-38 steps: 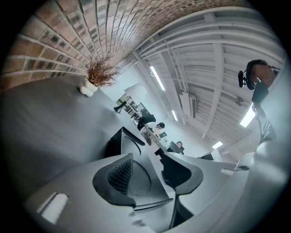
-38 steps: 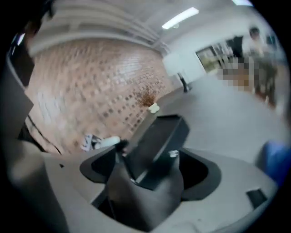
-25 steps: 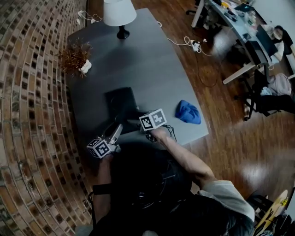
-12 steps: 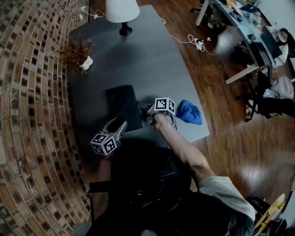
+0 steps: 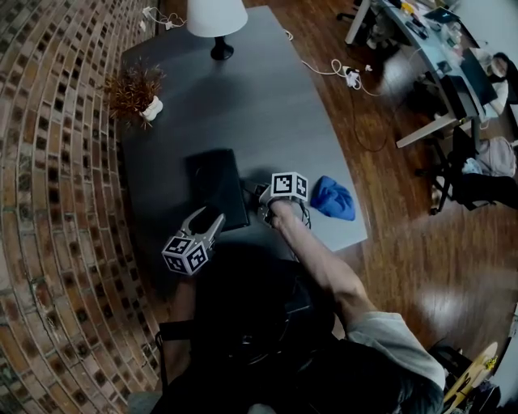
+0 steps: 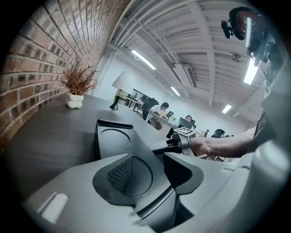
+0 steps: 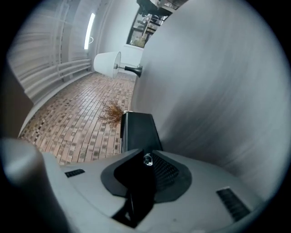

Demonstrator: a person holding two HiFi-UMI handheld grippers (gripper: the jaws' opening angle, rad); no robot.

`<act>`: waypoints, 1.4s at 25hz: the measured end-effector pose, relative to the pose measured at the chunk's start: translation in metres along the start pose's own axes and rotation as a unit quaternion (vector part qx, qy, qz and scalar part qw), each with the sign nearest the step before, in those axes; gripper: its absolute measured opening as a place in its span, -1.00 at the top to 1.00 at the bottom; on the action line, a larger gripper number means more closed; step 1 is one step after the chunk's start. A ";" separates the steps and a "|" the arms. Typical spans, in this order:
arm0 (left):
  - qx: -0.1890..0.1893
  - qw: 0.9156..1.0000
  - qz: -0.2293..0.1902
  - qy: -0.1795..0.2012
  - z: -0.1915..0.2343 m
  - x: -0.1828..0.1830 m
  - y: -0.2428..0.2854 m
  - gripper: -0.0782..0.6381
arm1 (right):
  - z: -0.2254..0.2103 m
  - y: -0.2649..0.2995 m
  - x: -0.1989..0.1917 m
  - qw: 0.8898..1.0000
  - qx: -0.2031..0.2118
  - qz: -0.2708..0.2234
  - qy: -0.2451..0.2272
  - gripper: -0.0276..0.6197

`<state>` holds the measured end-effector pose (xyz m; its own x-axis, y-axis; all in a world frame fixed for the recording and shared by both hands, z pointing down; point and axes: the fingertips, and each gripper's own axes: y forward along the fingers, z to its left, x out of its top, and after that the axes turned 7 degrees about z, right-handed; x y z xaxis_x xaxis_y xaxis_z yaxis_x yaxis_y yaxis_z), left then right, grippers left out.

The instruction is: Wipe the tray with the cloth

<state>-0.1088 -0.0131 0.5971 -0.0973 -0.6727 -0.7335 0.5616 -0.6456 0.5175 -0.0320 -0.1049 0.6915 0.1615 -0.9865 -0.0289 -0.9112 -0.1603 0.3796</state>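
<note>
- Tray (image 5: 214, 182): its near right rim is taken between the pads (image 7: 166, 173) of the right gripper (image 7: 145, 160). The jaws have just been closing and are brought fully together on the rim, one above it and one below.
- The left gripper (image 5: 209, 218) is held with its jaws partly apart, side by side at the tray's near left corner. Nothing is seen pinched between them.
- Step judged to be in hand: the tray is being secured ahead of wiping. The cloth (image 5: 332, 197) has not yet been picked up.
- Recommended practice: the pinch should be kept firm on the rim and the tray kept flat, not levered up at one corner.
- The cloth lies on the side of the occupied gripper, so the hold is best passed to the left gripper before the right is released.
- Condition of the tray: dark, almost black, matt and rectangular, with a raised rim and a round recess towards its far end. No soiling can be made out.
- Position: the tray lies flat on the grey table (image 5: 267, 105) near the person's edge, with its long side running away. The blue, crumpled cloth lies near, just beyond the right gripper.
- A lamp (image 5: 217, 18) and a dried plant (image 5: 133, 90) stand well apart at the far end.
</note>
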 end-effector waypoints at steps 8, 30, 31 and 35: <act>0.001 1.000 0.003 0.001 0.001 -0.001 0.001 0.25 | -0.027 -0.077 0.036 0.998 -0.033 -0.056 -0.005 0.72; 0.030 1.000 -0.003 -0.007 0.005 0.000 0.002 0.28 | -0.044 -0.110 0.048 0.993 -0.040 -0.103 0.027 0.72; 0.033 0.999 -0.002 -0.004 0.004 -0.001 0.002 0.28 | -0.042 -0.110 0.050 0.994 -0.041 -0.101 0.022 0.72; 0.039 0.999 0.004 0.002 0.003 -0.003 0.004 0.28 | -0.044 -0.107 0.055 0.994 -0.048 -0.094 0.017 0.72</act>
<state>-0.1086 -0.0142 0.6026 -0.0896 -0.6762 -0.7312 0.4967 -0.6667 0.5557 0.0908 -0.1407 0.6896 0.3388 -0.9377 -0.0772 -0.8238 -0.3353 0.4571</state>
